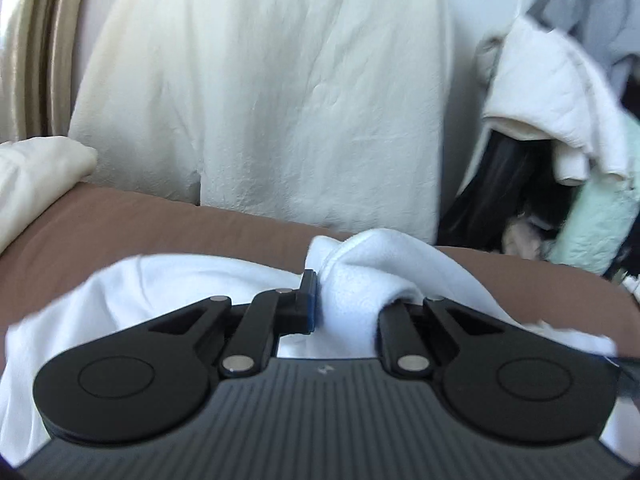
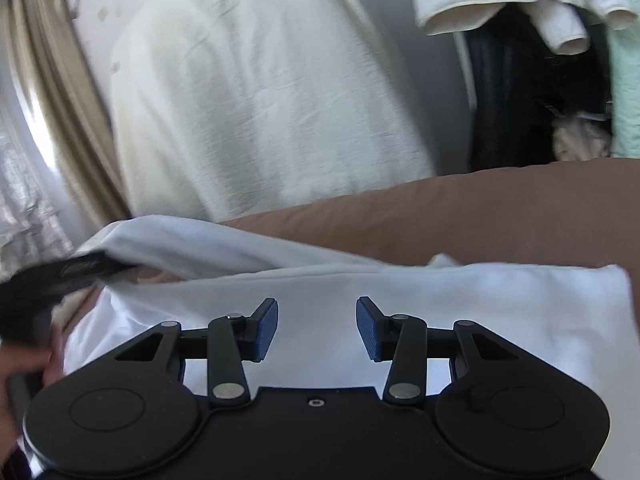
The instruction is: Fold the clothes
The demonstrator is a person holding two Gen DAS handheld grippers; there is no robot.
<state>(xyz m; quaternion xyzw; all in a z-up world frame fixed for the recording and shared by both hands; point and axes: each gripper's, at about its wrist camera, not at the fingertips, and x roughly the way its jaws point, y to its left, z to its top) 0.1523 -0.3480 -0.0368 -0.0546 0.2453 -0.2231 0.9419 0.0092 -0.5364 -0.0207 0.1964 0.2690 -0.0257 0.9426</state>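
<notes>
Left gripper (image 1: 336, 300): black, blue-padded; jaws drawn together on a bunched fold of white garment (image 1: 360, 276), the cloth humped up between the fingers and spilling over the right one, which is hidden beneath it. Left pad (image 1: 312, 300) visible, pressed against the fabric.

Right gripper (image 2: 317, 328): same make; blue pads (image 2: 267, 330) standing apart, nothing between them, poised above a flat stretch of the same white garment (image 2: 440, 312). Not seen touching the cloth.

White garment: spread on brown bed cover (image 2: 500, 216); one edge lifted at the left of the right wrist view, where the other gripper's dark body (image 2: 60, 276) meets it, blurred. Part of a hand (image 2: 24, 364) at that view's left edge.

Background, both views: large cream sheet (image 1: 260, 92) hanging behind the bed; beige curtain (image 2: 52, 92) at left; heap of mixed clothes at right, including quilted white piece (image 1: 548, 92), pale green quilted piece (image 1: 600, 224) and dark items. Cream folded cloth (image 1: 36, 172) at far left on the bed.
</notes>
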